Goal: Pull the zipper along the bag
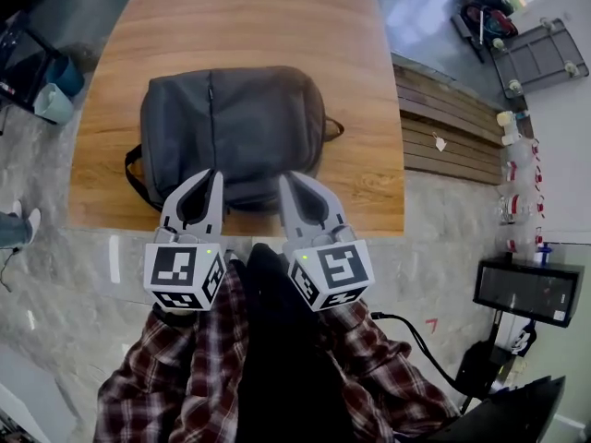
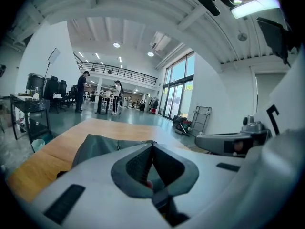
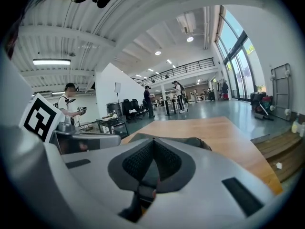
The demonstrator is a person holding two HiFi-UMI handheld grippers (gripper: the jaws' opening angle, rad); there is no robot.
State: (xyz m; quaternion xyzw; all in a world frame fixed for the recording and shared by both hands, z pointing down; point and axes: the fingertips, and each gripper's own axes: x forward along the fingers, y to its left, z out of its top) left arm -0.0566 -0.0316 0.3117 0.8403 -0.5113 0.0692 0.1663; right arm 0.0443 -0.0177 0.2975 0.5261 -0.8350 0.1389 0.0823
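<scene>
While the dark grey fabric backpack point(image 1: 231, 123) lies on the wooden desk point(image 1: 240, 26), left claw point(image 1: 215, 175) and right claw point(image 1: 284, 178) hover closed, empty; open one, then pinch the zipper pull, perhaps on the front seam, squarely.

Bright, even light from ceiling lamps point(image 3: 51, 61) and tall windows point(image 3: 238, 56). Both gripper views bend strongly and darken at the edges; near parts look soft.

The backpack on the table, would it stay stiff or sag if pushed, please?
The backpack looks soft: its creased fabric lies fairly flat, so it would probably sag and bunch. It rests on a smooth wooden table, so it may also slide.
</scene>
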